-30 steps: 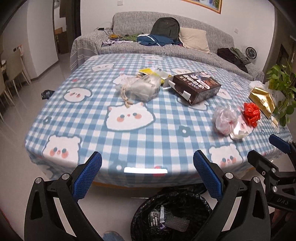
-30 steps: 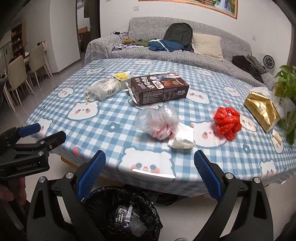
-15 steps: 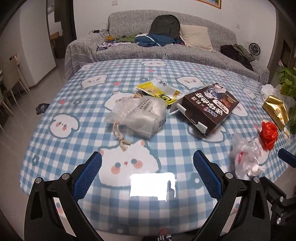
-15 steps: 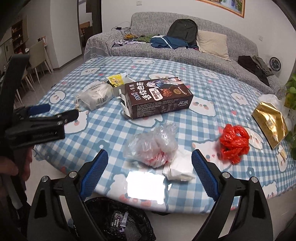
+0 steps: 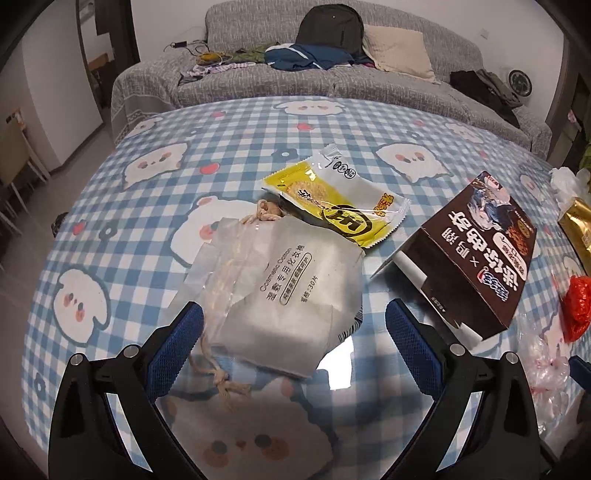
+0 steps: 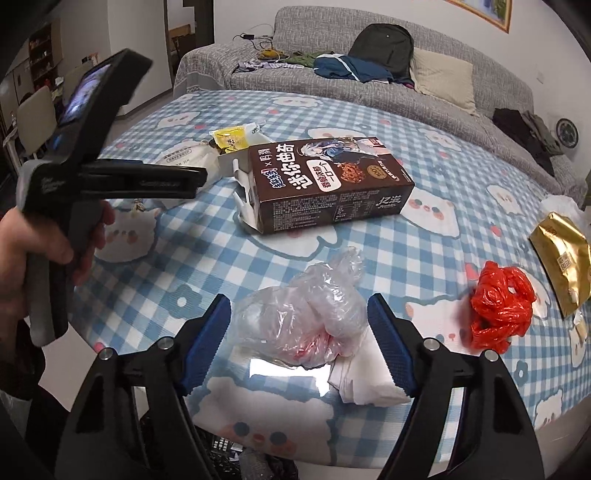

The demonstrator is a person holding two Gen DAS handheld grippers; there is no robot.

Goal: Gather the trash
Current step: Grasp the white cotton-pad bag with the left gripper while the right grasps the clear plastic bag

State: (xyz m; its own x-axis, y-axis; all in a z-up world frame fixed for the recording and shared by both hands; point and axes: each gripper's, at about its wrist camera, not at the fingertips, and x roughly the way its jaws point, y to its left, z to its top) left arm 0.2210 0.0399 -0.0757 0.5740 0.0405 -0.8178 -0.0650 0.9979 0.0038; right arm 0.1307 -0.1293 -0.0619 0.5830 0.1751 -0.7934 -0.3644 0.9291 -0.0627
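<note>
Both wrist cameras look forward and down across the desk [image 5: 229,133] toward the far sofa [image 6: 369,74], the left one close over the near-left pouch [image 5: 280,295], the right one nearer the right edge, sharing the brown box [image 6: 328,184].

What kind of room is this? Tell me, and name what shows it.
Most likely a home living room with a dining corner: a grey sofa piled with clothes and a backpack, a table under a blue checked tablecloth, and dining chairs off to the side.

left gripper [image 5: 293,332] jaws apart | straddling cotton-pad pouch [image 5: 280,295] | table [image 5: 129,229]
</note>
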